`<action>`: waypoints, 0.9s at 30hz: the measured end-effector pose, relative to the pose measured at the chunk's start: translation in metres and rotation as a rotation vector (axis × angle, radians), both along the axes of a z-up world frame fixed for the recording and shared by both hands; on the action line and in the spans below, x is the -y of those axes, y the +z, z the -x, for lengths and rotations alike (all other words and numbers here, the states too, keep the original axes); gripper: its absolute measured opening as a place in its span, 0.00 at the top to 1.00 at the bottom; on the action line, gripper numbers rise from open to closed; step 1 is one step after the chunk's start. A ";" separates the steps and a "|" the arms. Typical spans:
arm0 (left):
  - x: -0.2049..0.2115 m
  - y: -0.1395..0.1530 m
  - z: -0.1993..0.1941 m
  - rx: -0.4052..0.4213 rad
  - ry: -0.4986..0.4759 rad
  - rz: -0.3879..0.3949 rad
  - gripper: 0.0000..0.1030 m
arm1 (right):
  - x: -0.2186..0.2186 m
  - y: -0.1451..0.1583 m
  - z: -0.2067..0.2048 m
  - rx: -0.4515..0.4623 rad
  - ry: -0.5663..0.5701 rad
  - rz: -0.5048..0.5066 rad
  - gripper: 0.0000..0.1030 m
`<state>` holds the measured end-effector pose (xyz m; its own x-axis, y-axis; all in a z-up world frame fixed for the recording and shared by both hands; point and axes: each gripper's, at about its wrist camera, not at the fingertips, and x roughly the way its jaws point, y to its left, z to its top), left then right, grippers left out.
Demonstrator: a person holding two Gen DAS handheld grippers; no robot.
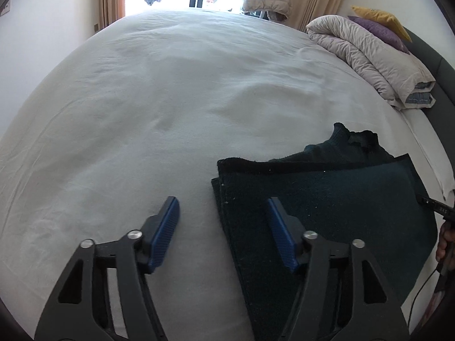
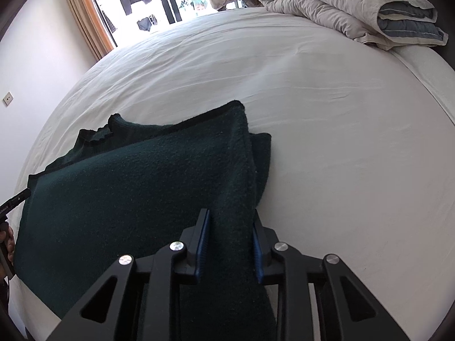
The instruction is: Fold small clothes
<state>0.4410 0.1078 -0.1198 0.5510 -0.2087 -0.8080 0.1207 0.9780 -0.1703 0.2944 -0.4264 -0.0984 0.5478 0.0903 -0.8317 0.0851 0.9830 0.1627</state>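
Two grippers work over one dark green garment [image 2: 119, 199], a thick, fuzzy knit lying partly folded on the white, lightly creased sheet [image 1: 142, 113] of a bed. Its ribbed, wavy hem [image 2: 96, 136] pokes out at the far side, and a darker bound edge runs along the top layer. The right gripper [image 2: 231, 244] has its blue ribbed pads pressed on a raised ridge of the cloth, pinching it. The left gripper [image 1: 223, 234] stands partly open at the garment's near corner: one pad [image 1: 280, 238] rests over the knit, the other [image 1: 165, 233] over bare sheet, and nothing looks clamped, though contact under the pad is hard to judge. A rumpled beige duvet [image 1: 366, 56] sits rolled at the bed's far corner with a purple cushion [image 1: 378, 32] and a yellow cushion [image 1: 381, 18] behind it
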 end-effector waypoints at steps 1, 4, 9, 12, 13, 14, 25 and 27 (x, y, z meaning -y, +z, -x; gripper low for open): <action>0.002 -0.002 -0.005 -0.011 -0.001 -0.004 0.66 | 0.000 0.000 0.001 0.003 0.000 0.001 0.76; 0.007 -0.005 -0.019 -0.021 0.004 -0.004 0.78 | 0.000 0.001 0.004 0.010 -0.008 0.016 0.81; 0.023 -0.004 -0.023 0.016 0.015 -0.062 0.87 | 0.004 0.001 0.012 0.029 -0.051 0.011 0.88; 0.025 -0.006 -0.025 0.023 0.026 -0.062 0.87 | 0.012 -0.003 0.022 0.043 -0.094 -0.015 0.90; 0.025 -0.007 -0.027 0.024 0.025 -0.065 0.87 | 0.015 -0.005 0.025 0.046 -0.106 -0.020 0.91; 0.025 -0.008 -0.027 0.024 0.025 -0.070 0.87 | 0.018 -0.008 0.026 0.047 -0.118 -0.030 0.91; 0.025 0.006 -0.014 0.108 0.048 -0.102 0.87 | 0.023 -0.012 0.031 0.062 -0.178 -0.035 0.93; 0.025 0.015 -0.004 0.144 0.050 -0.119 0.87 | 0.024 -0.009 0.031 0.078 -0.142 -0.072 0.92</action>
